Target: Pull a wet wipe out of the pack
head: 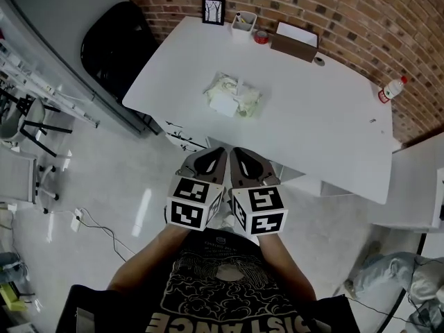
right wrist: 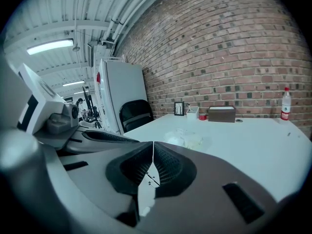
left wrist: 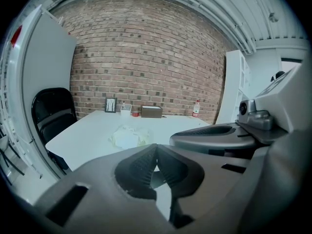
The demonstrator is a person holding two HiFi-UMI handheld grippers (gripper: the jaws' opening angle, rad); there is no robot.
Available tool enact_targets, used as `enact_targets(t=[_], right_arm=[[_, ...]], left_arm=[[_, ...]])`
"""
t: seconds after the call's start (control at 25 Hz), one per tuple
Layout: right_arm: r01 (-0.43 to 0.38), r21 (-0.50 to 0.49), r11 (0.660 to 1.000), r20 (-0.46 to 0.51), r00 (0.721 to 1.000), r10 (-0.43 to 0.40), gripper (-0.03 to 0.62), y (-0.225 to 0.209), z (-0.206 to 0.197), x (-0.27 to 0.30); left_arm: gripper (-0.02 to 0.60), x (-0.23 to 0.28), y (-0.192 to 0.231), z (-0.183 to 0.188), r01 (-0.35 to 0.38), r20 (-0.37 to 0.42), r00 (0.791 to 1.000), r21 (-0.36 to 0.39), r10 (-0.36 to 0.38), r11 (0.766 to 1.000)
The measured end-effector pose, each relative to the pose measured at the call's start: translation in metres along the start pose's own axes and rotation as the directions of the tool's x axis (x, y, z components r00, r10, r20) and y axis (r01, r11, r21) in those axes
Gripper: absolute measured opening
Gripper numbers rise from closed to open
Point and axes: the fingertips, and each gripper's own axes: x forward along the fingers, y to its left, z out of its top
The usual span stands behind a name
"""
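While pinched shut tip to tip, holding nothing at all. Same deal for the left gripper [left wrist: 156, 147] and the right gripper [right wrist: 152, 145], with ribbed pads [right wrist: 168, 167] pressed together right at the front. Held side by side, nearly touching, marker cubes [head: 194, 203] toward the body and tips pointing at the near edge of the white table [head: 326, 123]. Well apart from the wet wipe pack [head: 233, 96], lying flat around the middle of the tabletop, pale and crinkly with a white flap on top, untouched. Honestly can't tell whether any wipe is poking out.

Further back, lined up near the brick wall [head: 347, 5]: a small picture frame [head: 214, 10], a white cup [head: 243, 25], something small and red [head: 261, 37], then a brown box [head: 294, 41]. Over at the far right corner, standing upright, a bottle [head: 392, 89] with a red label. Off the left side of the table, a black chair [head: 114, 44]. Down at the bottom, bare forearms [head: 149, 255] and a black printed shirt [head: 215, 290].
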Motion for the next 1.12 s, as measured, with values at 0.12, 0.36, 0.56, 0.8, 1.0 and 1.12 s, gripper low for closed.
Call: enact_targets(t=[0.12, 0.36, 0.56, 0.8, 1.0, 1.12], right_arm=[[-0.006, -0.01, 1.0, -0.003, 1.0, 0.006, 0.018, -0.004, 0.002, 0.005], [-0.005, -0.029, 1.0, -0.018, 1.0, 0.005, 0.018, -0.013, 0.003, 0.019], [0.006, -0.047, 0.999, -0.028, 1.0, -0.007, 0.018, -0.021, 0.009, 0.037], [0.028, -0.063, 0.998, -0.047, 0.998, -0.031, 0.018, -0.035, 0.016, 0.062], [0.03, -0.062, 0.998, -0.057, 0.998, -0.034, 0.018, -0.046, 0.021, 0.085], [0.037, -0.061, 0.997, -0.066, 0.997, -0.041, 0.018, -0.052, 0.024, 0.1]], left_arm=[[0.012, 0.006, 0.002, 0.001, -0.005, 0.002, 1.0, -0.01, 0.005, 1.0], [0.012, 0.022, 0.009, 0.006, -0.002, 0.014, 1.0, -0.02, 0.002, 1.0], [0.012, 0.038, 0.021, 0.012, 0.006, 0.018, 1.0, -0.03, -0.005, 1.0], [0.012, 0.061, 0.04, 0.023, 0.017, 0.018, 1.0, -0.037, -0.016, 0.999], [0.012, 0.082, 0.056, 0.028, 0.028, 0.004, 1.0, -0.035, -0.028, 0.999], [0.012, 0.096, 0.065, 0.033, 0.041, -0.001, 0.999, -0.027, -0.041, 0.999]])
